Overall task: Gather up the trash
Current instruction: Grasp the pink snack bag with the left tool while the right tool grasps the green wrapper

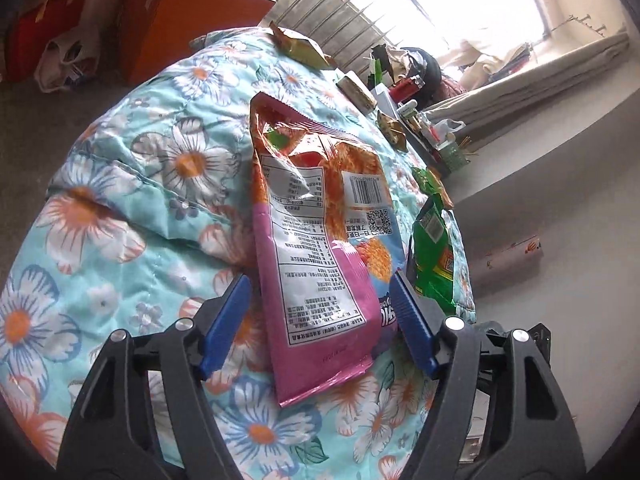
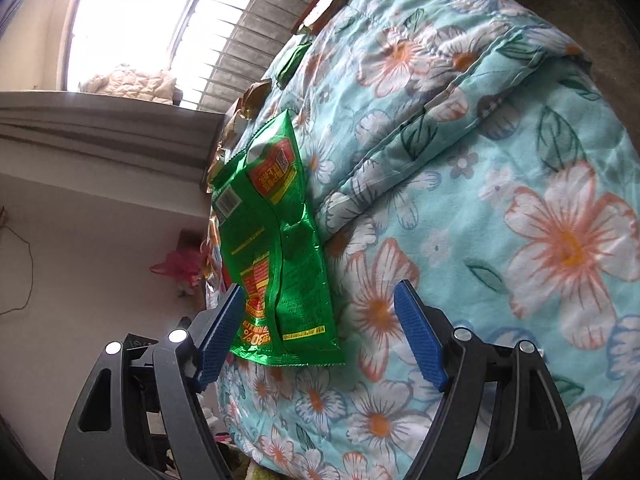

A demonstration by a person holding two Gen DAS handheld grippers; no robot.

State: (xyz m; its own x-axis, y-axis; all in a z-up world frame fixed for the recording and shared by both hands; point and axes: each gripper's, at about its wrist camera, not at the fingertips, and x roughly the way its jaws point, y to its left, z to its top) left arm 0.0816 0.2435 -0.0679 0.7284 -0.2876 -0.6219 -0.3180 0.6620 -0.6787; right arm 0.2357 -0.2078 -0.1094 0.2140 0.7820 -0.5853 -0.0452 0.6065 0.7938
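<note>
A pink and orange snack bag (image 1: 316, 240) lies flat on a floral quilt (image 1: 132, 208). My left gripper (image 1: 320, 316) is open, its blue fingers on either side of the bag's lower end, not closed on it. A green snack bag (image 2: 272, 248) lies near the quilt's edge; it also shows in the left wrist view (image 1: 434, 256). My right gripper (image 2: 318, 320) is open, straddling the green bag's lower end. Small gold wrappers (image 1: 304, 46) lie farther along the quilt, and also show in the right wrist view (image 2: 250, 100).
An orange box (image 1: 188, 20) and bags (image 1: 52, 40) stand on the floor beyond the bed. A cluttered bedside surface (image 1: 420, 112) sits under the window. The quilt (image 2: 500, 200) drops off at its edge toward a white wall (image 2: 100, 240).
</note>
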